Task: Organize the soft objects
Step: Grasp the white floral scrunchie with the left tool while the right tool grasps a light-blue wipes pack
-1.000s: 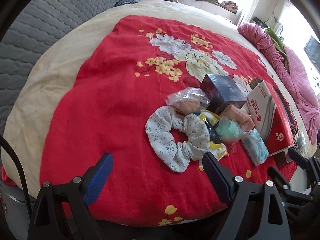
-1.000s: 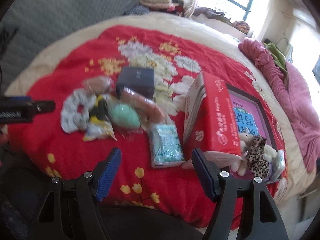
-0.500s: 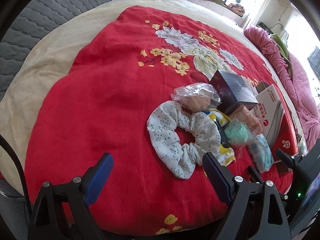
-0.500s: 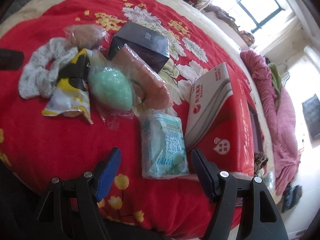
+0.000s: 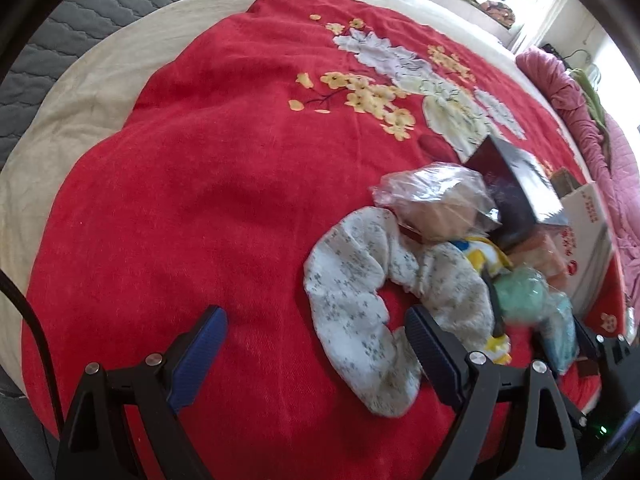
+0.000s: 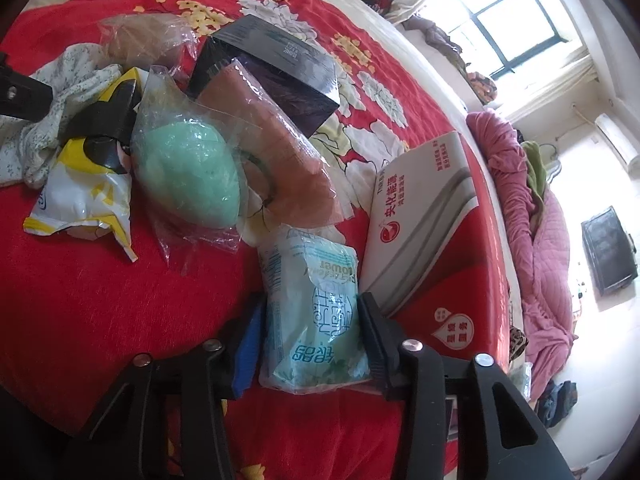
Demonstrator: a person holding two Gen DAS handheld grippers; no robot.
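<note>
A pile of soft things lies on a red flowered blanket (image 5: 200, 208). My right gripper (image 6: 312, 332) is shut on a pale blue packet of tissues (image 6: 314, 312), a finger on each side of it. Beside the packet are a green sponge in clear wrap (image 6: 192, 172), a pink wrapped roll (image 6: 280, 152), a yellow and white bag (image 6: 84, 196) and a brown wrapped item (image 6: 144, 36). My left gripper (image 5: 316, 328) is open, its right finger resting by a white flowered scrunchie (image 5: 360, 300).
A black box (image 6: 276, 68) and a red and white carton (image 6: 424, 224) lie beside the pile. A pink quilt (image 6: 532, 240) lies at the right edge of the bed. A grey quilted headboard (image 5: 80, 20) stands at the left. A window (image 6: 508, 20) is behind.
My right gripper has moved forward and closed on the blue tissue packet. My left gripper has moved closer to the scrunchie and stays open.
</note>
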